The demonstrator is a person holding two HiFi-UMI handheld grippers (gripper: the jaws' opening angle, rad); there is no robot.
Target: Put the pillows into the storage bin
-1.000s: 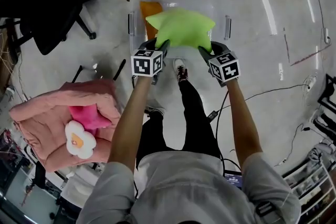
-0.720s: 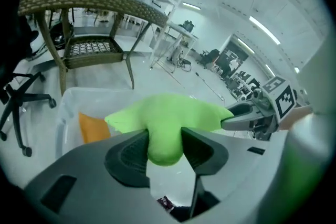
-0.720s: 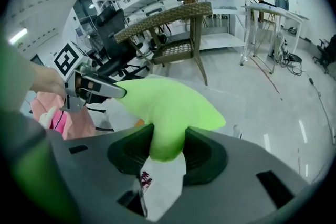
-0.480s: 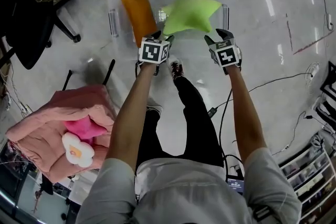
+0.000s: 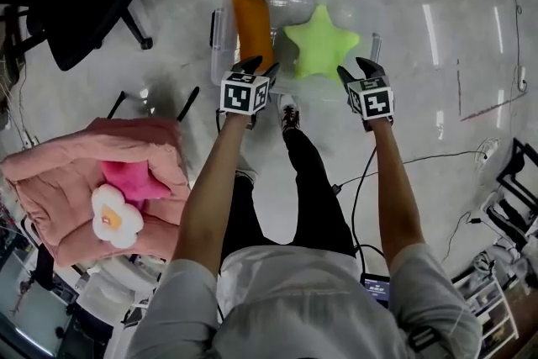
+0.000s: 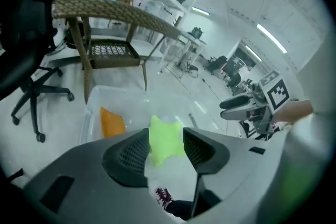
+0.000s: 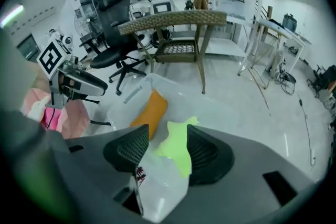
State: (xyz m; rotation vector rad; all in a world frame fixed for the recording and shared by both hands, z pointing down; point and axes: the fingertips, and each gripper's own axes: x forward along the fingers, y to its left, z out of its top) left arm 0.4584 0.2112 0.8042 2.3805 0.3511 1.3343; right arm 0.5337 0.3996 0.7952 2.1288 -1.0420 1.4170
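Pillows of two colours lie inside the clear storage bin (image 5: 217, 38) near the top centre of the head view: a lime-green star pillow (image 5: 321, 42) in the right half and an orange pillow (image 5: 252, 21) standing along the left wall. The two are near each other, but whether they touch cannot be told.

The left gripper (image 5: 259, 67) hovers at the bin's near edge, just below the orange pillow in the picture. Its jaws are spread with nothing pinched, and they have just been narrowing a little. The right gripper (image 5: 356, 69) hovers at the near right edge, just below and to the right of the star. Its jaws have just been opening and stand apart, empty too. (In each gripper view the star shows in the gap between the pads, yet it lies down in the bin, clear of them.)

At the lower left of the head view a pink cushioned seat (image 5: 50, 189) carries a bright pink pillow (image 5: 126, 181) and a white flower-shaped pillow (image 5: 116, 216), well apart from the bin. A black office chair (image 5: 76, 13) stands at the upper left.
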